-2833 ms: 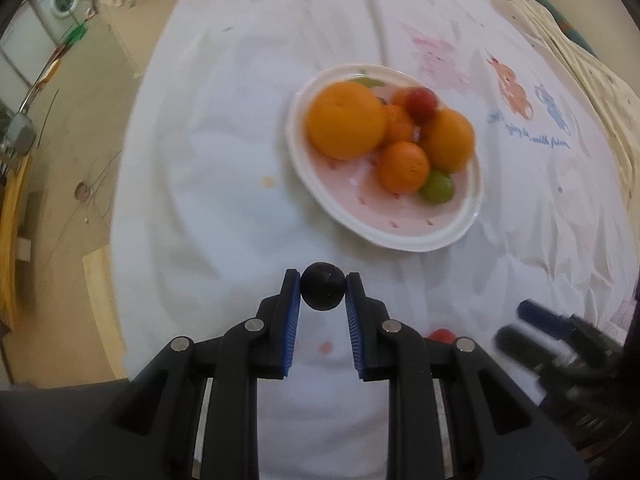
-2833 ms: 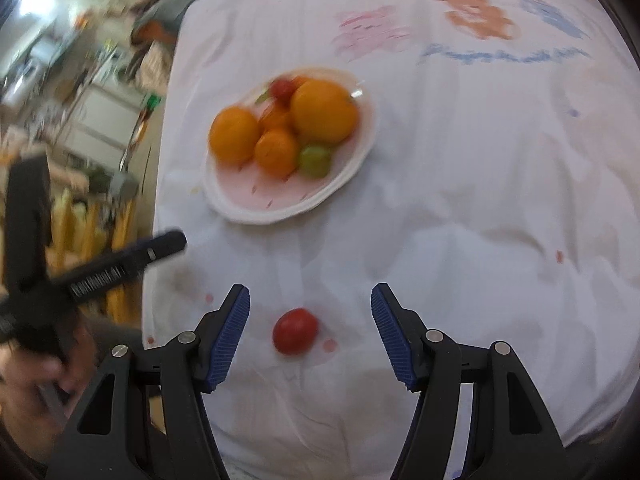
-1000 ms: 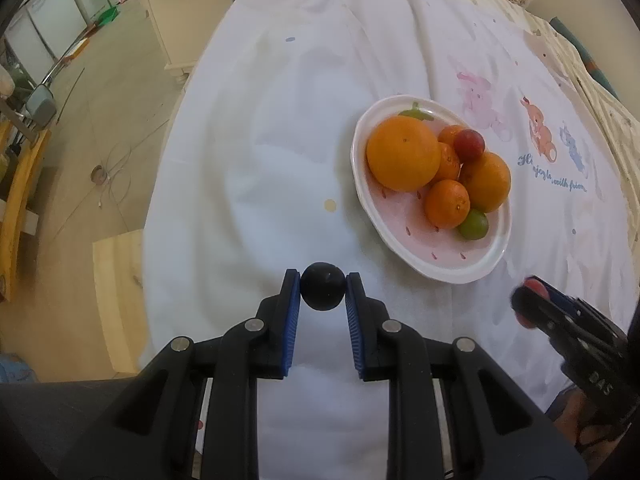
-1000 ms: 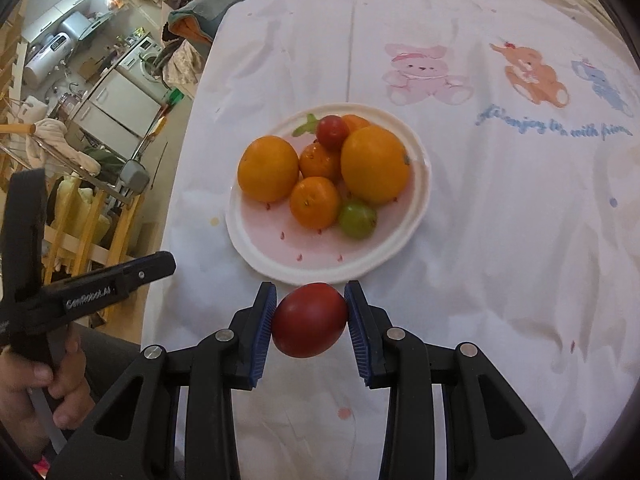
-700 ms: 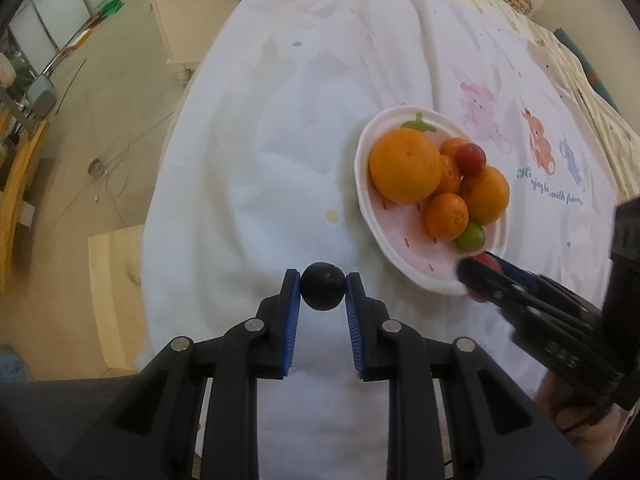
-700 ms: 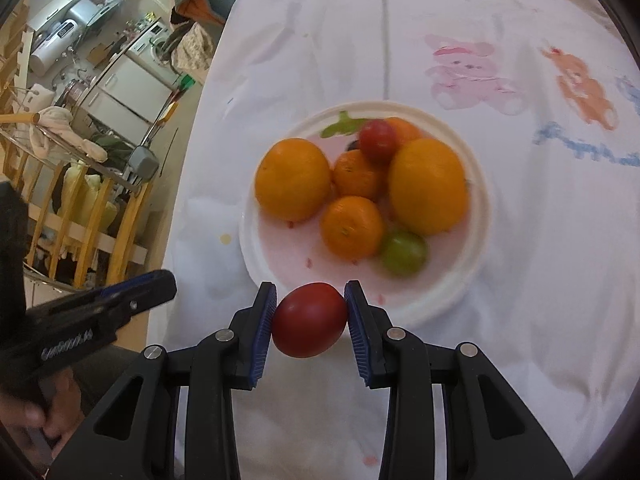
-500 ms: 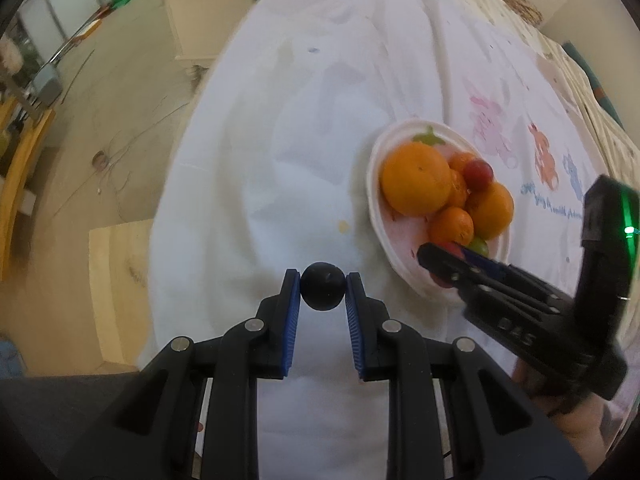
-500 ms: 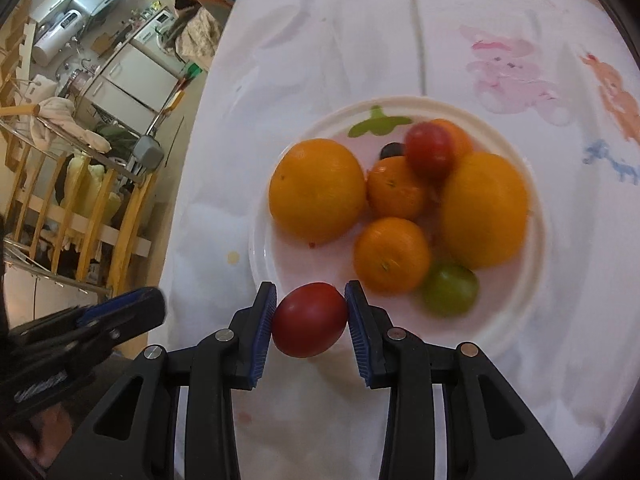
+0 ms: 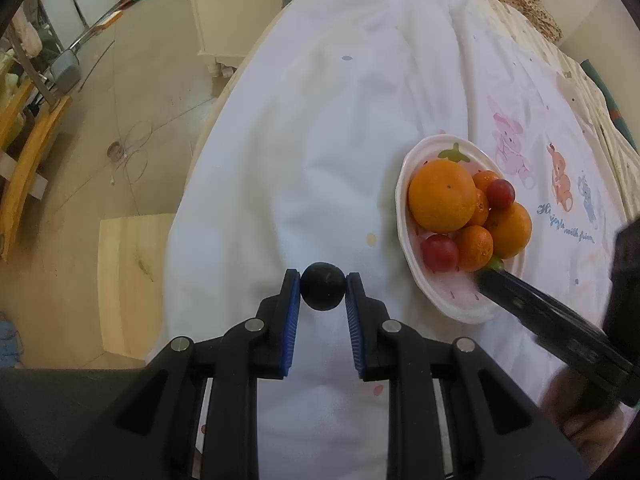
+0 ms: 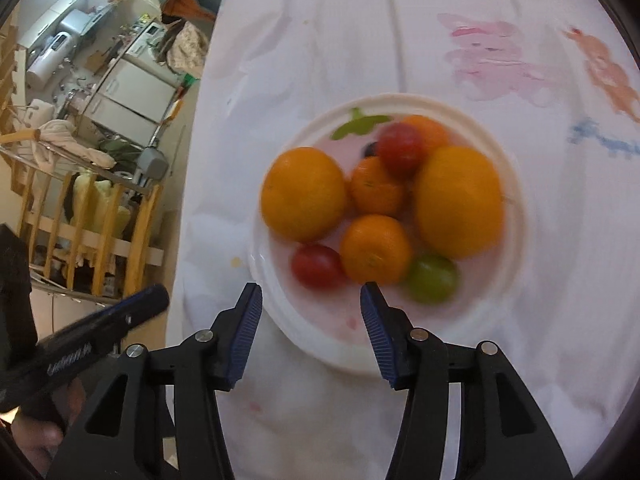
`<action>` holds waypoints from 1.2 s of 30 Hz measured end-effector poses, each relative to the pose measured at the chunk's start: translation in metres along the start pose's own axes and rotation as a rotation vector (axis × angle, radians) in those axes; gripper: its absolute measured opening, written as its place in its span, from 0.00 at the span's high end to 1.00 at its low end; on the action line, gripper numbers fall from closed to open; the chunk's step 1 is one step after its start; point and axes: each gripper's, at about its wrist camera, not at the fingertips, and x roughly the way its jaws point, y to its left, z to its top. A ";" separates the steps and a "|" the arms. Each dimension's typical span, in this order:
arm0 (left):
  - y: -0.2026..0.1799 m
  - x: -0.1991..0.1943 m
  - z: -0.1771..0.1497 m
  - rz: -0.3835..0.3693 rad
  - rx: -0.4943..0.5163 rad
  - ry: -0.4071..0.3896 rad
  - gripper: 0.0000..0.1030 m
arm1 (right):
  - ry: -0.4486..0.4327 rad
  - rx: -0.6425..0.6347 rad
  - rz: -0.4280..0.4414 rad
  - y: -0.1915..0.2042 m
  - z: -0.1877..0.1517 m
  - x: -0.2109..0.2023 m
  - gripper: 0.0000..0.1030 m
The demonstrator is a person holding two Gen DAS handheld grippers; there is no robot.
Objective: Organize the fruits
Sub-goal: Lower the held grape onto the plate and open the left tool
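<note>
- Fruit first, on your left: left gripper [image 9: 322,294] is clamped on a small dark round fruit [image 9: 322,291] over the white cloth [image 9: 320,140], short of the plate [image 9: 452,300]. It looks light and soft-skinned; squeeze gently at its widest part.
- Right gripper [image 10: 311,322] has just been opening; nothing sits between its jaws, and the smooth, roll-prone red tomato [image 10: 317,265] lies on the plate beside the mandarin [image 10: 376,249].

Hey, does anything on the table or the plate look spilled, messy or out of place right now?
Nothing is spilled or toppled. The fruit sits piled on the plate. The white cloth is wrinkled and carries a few small pinkish and yellowish spots. One dark round fruit is off the plate, pinched in the left gripper.
</note>
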 end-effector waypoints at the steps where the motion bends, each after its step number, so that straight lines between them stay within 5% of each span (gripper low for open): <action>1: -0.002 0.001 0.000 0.000 0.004 0.001 0.81 | 0.002 0.012 -0.003 -0.004 -0.003 -0.008 0.47; 6: -0.019 0.008 -0.006 -0.005 0.063 0.009 0.81 | -0.020 0.057 -0.037 -0.028 -0.028 -0.048 0.46; 9: -0.036 0.014 -0.010 -0.027 0.116 0.017 0.81 | -0.053 0.097 -0.053 -0.042 -0.042 -0.068 0.34; 16: -0.078 0.022 -0.019 -0.102 0.254 -0.002 0.81 | -0.149 0.210 -0.014 -0.078 -0.054 -0.101 0.27; 33: -0.126 0.060 -0.024 -0.074 0.326 0.058 0.81 | -0.154 0.287 0.065 -0.109 -0.052 -0.105 0.25; 36: -0.124 0.060 -0.026 -0.067 0.329 0.058 0.65 | -0.162 0.289 0.078 -0.108 -0.051 -0.107 0.24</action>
